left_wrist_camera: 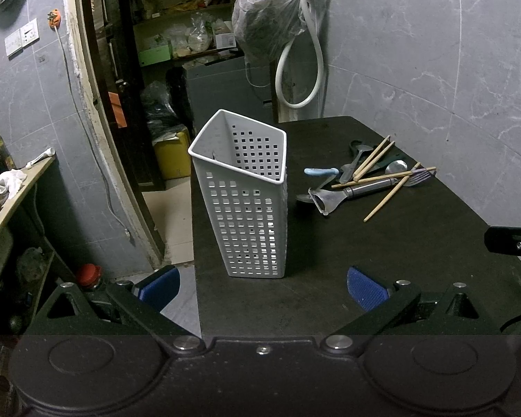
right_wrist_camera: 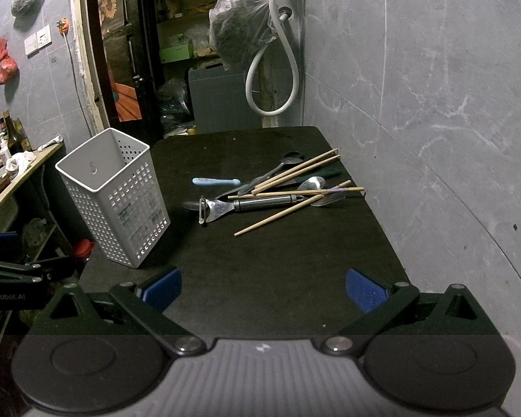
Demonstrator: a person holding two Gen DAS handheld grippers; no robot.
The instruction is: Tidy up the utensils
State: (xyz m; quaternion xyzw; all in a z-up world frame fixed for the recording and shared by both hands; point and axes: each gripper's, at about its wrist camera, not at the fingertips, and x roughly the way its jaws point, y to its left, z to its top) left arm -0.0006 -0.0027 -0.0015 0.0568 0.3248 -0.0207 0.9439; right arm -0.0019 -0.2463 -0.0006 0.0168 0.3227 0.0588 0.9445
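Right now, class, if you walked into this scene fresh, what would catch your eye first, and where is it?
The white perforated basket stands upright and empty at the left of the black table. To its right lies a jumbled pile: chopsticks, a peeler, spoons and a fork. Both grippers, left and right, hover open at the near edge, holding nothing.

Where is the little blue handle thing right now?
The light blue handle lies flat on the black table, at the left edge of the utensil pile, just behind the metal peeler and right of the white basket.
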